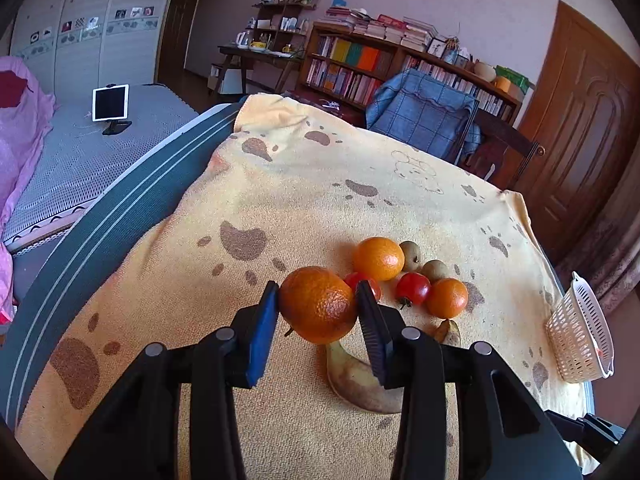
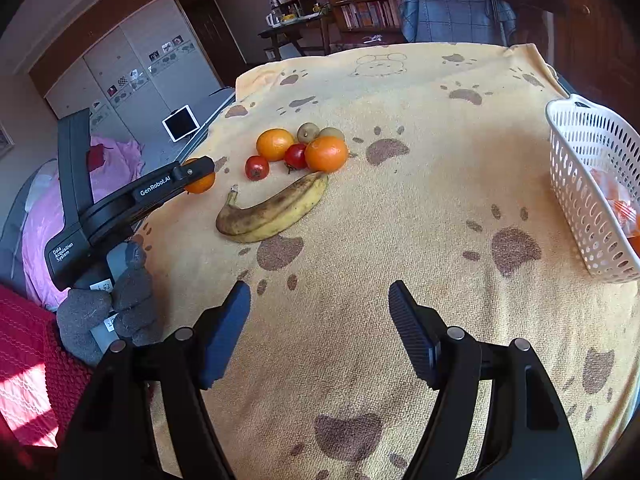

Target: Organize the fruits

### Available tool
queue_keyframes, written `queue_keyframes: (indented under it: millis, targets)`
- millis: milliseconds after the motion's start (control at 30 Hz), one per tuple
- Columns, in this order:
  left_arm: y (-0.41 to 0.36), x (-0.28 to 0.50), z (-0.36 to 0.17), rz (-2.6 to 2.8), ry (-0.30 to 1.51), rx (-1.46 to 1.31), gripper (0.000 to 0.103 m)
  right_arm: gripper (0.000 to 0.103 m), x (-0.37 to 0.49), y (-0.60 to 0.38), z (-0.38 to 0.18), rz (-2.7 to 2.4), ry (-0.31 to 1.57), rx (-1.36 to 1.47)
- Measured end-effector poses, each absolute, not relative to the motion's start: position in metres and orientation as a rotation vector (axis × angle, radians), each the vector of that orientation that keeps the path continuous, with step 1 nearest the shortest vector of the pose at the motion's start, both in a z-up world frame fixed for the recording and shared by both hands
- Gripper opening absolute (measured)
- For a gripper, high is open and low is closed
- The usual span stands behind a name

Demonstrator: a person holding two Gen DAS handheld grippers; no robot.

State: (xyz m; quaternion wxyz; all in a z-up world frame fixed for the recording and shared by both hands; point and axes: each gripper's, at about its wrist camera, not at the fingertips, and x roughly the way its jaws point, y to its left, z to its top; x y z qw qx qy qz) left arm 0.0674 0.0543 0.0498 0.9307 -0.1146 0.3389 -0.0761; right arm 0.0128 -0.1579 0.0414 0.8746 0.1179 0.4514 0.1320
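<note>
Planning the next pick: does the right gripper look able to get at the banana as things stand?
Probably yes. The right gripper is open and empty, and only bare towel lies between it and the banana. The left gripper, holding an orange, is off to the banana's left.
</note>
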Motion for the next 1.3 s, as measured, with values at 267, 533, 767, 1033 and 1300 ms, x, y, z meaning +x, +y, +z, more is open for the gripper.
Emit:
queue_keyframes:
  millis: [267,533,767,1033,1300]
  targets:
    - [0.070,0.061,0.054,-0.018,0.641,-0.227,0.040,0.073,0.054,-0.132,0.037,0.316,0.974,0.254]
    - [0.087,0.065,0.047,0.057,0.663,-0.264,0.040,0.073,0.095,-0.091,0.043,0.473,0.897,-0.019]
    - [0.078,0.068,0.041,0.050,0.682,-0.233,0.040,0.073,0.142,-0.077,0.030,0.585,0.976,-0.096]
    - [0.075,0.070,0.038,0.052,0.691,-0.222,0.040,0.074,0.144,-0.081,0.019,0.660,1.056,-0.147]
    - [0.074,0.071,0.038,0.056,0.690,-0.218,0.040,0.075,0.100,-0.080,0.016,0.729,1.105,-0.231]
